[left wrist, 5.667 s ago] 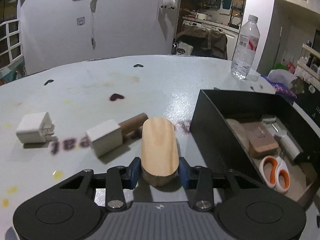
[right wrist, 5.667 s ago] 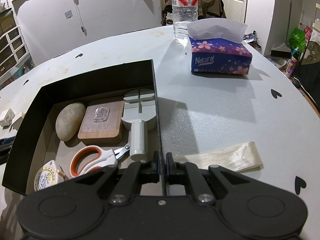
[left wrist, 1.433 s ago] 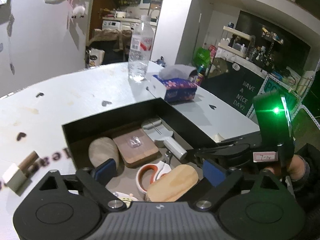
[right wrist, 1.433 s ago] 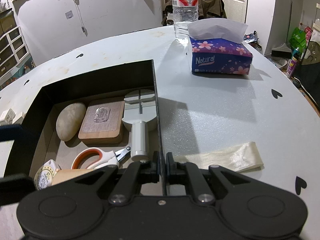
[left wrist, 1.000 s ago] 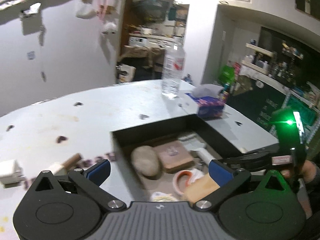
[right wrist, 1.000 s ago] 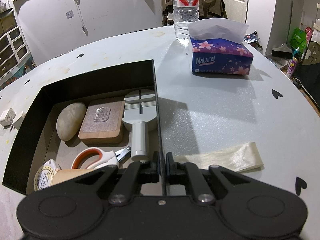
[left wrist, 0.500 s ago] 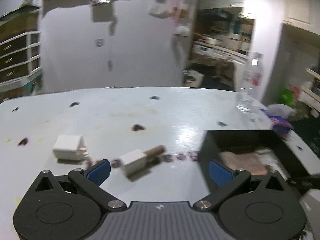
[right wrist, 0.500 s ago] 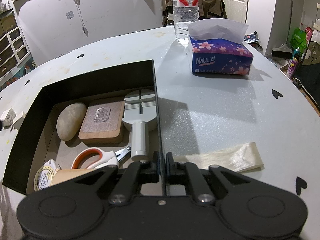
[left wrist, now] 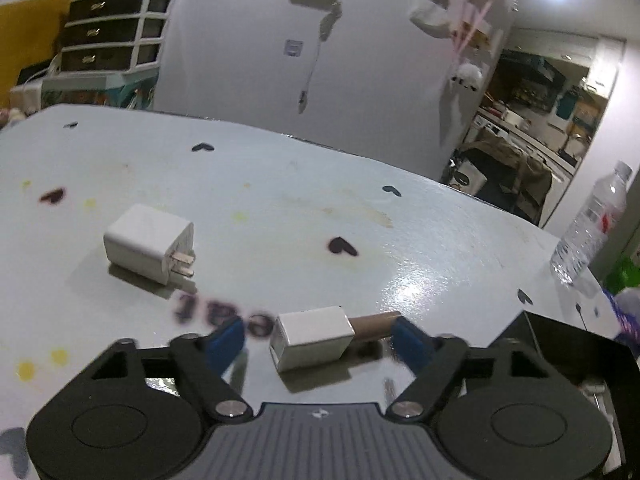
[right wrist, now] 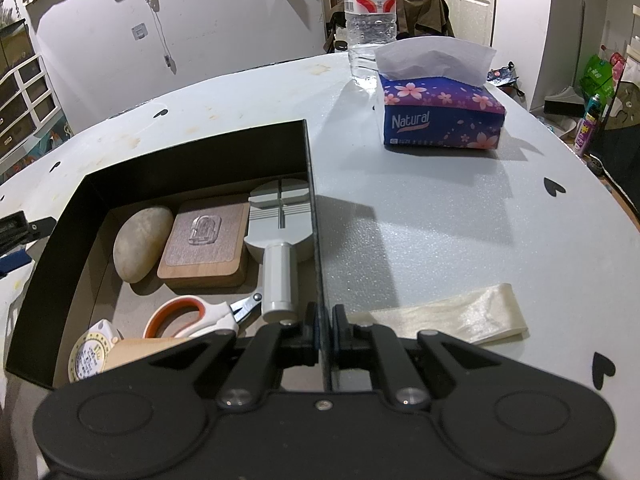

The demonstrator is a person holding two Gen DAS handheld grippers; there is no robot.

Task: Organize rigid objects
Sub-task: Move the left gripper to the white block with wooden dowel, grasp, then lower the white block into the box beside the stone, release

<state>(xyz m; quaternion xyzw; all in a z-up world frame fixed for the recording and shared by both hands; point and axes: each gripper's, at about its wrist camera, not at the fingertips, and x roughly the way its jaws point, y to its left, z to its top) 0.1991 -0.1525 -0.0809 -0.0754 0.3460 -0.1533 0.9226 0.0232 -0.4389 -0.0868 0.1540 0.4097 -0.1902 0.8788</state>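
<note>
Left wrist view: our left gripper (left wrist: 318, 338) is closing, not yet touching the white stamp (left wrist: 312, 336) lying crosswise between its pads on the table (left wrist: 280, 208); our right gripper (right wrist: 325, 330) stays clenched on the box wall (right wrist: 318, 264).

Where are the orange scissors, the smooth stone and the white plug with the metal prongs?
scissors (right wrist: 182, 314): right wrist view, orange handle loop.
stone (right wrist: 142, 243): right wrist view, its rounded top.
white plug (left wrist: 146, 237): left wrist view, its top face.
</note>
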